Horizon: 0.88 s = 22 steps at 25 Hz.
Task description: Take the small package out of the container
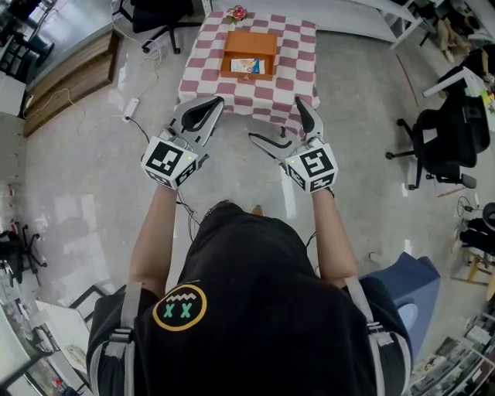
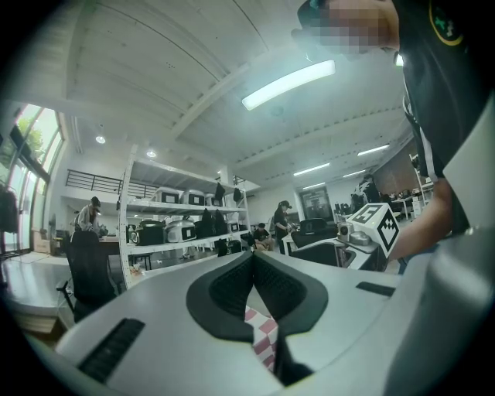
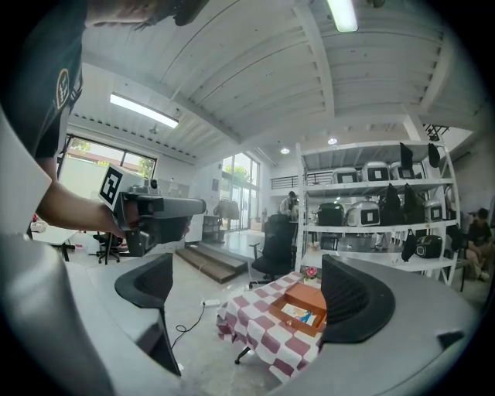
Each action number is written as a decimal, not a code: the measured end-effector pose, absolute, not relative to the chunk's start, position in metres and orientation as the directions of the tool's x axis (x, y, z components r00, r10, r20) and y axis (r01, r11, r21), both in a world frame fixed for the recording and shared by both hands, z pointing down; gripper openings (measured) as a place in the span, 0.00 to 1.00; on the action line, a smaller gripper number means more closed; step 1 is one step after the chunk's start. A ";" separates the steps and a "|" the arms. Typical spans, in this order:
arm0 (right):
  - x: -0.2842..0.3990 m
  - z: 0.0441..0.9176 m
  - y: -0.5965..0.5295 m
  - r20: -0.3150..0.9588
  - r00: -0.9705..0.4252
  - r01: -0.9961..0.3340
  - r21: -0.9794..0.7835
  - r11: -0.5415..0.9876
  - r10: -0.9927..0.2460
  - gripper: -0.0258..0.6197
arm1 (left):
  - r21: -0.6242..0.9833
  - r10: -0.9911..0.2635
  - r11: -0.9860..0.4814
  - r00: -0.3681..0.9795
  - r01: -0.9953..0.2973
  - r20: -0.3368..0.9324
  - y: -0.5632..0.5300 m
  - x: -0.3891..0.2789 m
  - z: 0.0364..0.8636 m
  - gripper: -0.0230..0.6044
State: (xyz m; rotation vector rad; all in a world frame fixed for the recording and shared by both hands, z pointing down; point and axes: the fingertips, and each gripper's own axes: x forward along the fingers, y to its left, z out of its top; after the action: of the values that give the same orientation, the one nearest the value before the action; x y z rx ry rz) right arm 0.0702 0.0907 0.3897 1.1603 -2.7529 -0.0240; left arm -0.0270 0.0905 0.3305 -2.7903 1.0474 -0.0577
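An orange box-like container sits on a table with a red-and-white checked cloth at the top of the head view. A small light package lies inside it. Both grippers hang in the air short of the table's near edge, apart from it. My left gripper is shut, its pads meeting with nothing between them. My right gripper is open and empty; between its jaws I see the table, the container and the package.
A small flower stands behind the container. On the floor are a power strip with cable, a wooden platform, a black office chair and a blue seat. Shelves of appliances and people lie farther off.
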 end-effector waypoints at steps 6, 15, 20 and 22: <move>0.083 0.394 0.090 0.132 -0.683 -0.717 0.068 0.693 -0.719 0.96 | -0.169 -0.658 -0.741 0.753 -0.649 -0.009 0.095 -0.018 0.333 0.06; 0.081 0.409 0.054 0.159 -0.677 -0.719 0.066 0.692 -0.719 0.96 | -0.156 -0.639 -0.761 0.769 -0.630 0.008 0.056 -0.014 0.347 0.06; 0.072 0.417 0.013 0.179 -0.672 -0.719 0.078 0.691 -0.719 0.96 | -0.145 -0.632 -0.768 0.775 -0.624 0.006 0.012 -0.019 0.352 0.06; 0.070 0.420 -0.004 0.187 -0.668 -0.721 0.079 0.688 -0.721 0.96 | -0.137 -0.625 -0.774 0.780 -0.618 0.009 -0.005 -0.020 0.356 0.06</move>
State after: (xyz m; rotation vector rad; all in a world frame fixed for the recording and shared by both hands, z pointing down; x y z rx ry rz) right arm 0.0700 -0.0036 0.4197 1.1655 -2.6961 0.0028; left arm -0.0204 -0.0048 0.3560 -2.8441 0.9979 -0.0811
